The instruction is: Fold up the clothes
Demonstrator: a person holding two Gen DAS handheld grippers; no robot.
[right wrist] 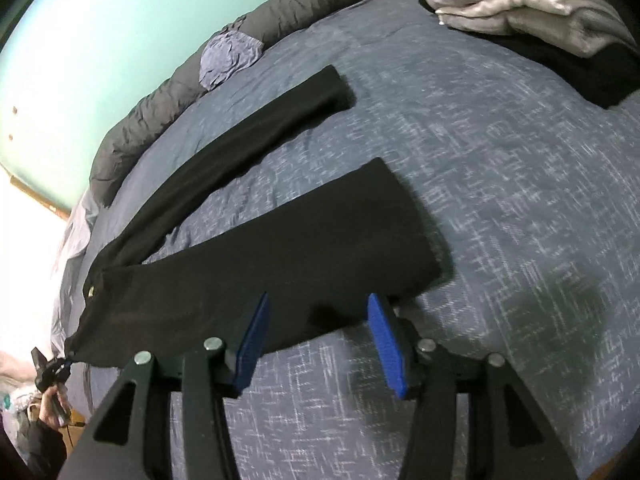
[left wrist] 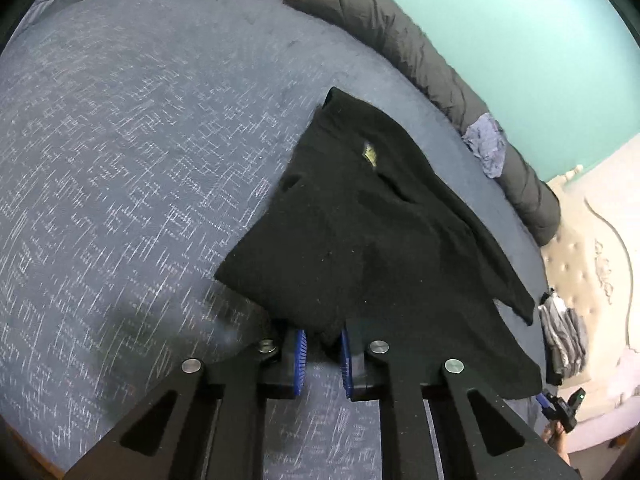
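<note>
Black trousers point(right wrist: 256, 248), soft knit, lie on the speckled blue bedspread point(right wrist: 480, 184), legs splayed in a V, long axis running away from the waist. Left gripper point(left wrist: 323, 354) pinches the waist edge. Right gripper point(right wrist: 318, 340) spread wide, empty, over the near leg.

No text, brand, number or sign can be read anywhere. The black trousers point(left wrist: 360, 216) carry a small yellowish tag point(left wrist: 369, 155), but it is too blurred to make out.
</note>
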